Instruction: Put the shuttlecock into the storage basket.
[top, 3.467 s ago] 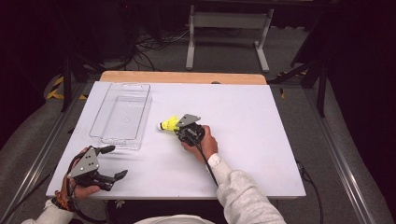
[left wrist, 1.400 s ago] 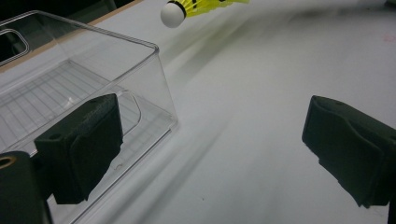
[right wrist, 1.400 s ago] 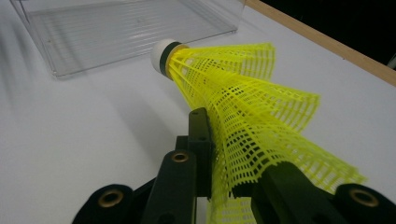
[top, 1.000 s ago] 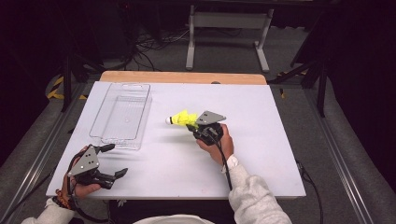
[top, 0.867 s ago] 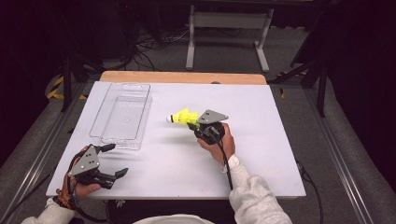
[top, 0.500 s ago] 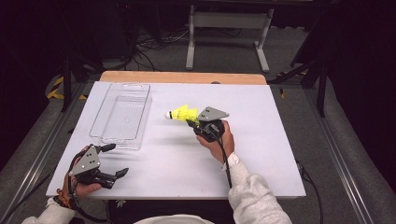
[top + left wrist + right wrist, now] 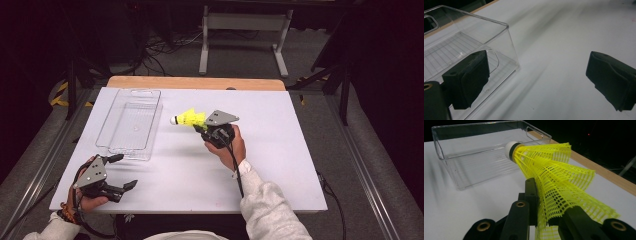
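White table (image 7: 280, 150), empty clear bin (image 7: 131, 122), right gripper (image 7: 200, 128) fingers pinching yellow shuttlecock (image 7: 189, 119), left gripper (image 7: 122, 172) fingers spread.

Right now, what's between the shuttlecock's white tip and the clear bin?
Nothing: in the high view, bare white table separates the shuttlecock from the clear bin.

Left gripper (image 7: 122, 172) sits low by the near-left edge, jaws wide open. Right gripper (image 7: 198, 128) is raised mid-scene, jaws clamped tight.
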The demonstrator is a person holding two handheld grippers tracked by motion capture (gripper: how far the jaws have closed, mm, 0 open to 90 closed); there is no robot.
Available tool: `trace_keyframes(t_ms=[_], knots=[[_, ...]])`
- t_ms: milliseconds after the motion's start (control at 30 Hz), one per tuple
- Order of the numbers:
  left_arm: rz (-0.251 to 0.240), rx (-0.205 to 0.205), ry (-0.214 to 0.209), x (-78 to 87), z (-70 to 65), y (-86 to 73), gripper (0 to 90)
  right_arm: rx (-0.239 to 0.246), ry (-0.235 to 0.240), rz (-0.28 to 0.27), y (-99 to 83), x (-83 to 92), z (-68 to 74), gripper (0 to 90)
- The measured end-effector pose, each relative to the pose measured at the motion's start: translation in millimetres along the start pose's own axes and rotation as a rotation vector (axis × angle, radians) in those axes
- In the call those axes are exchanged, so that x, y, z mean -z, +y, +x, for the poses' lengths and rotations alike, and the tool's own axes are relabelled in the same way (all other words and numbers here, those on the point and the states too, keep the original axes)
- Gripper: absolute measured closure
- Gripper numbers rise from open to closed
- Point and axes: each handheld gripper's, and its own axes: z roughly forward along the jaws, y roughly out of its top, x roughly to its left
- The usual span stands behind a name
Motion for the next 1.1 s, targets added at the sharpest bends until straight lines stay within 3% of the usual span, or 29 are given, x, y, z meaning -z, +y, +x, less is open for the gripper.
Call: trace_keyframes(t_ms=[800,933,1100], knots=[[-0.005,-0.003,0.003,0.5,-0.1,0.5,6.0,0.057,0.063,0.001,26.2,-23.5,22.0,83.8],[-0.005,-0.003,0.002,0.6,-0.9,1.0,6.1,0.062,0.077,-0.001,32.0,-27.9,25.9,87.0],[-0.008,-0.004,0.004,1.0,-0.4,0.8,6.1,0.072,0.09,0.02,32.6,-36.6,30.5,87.0]])
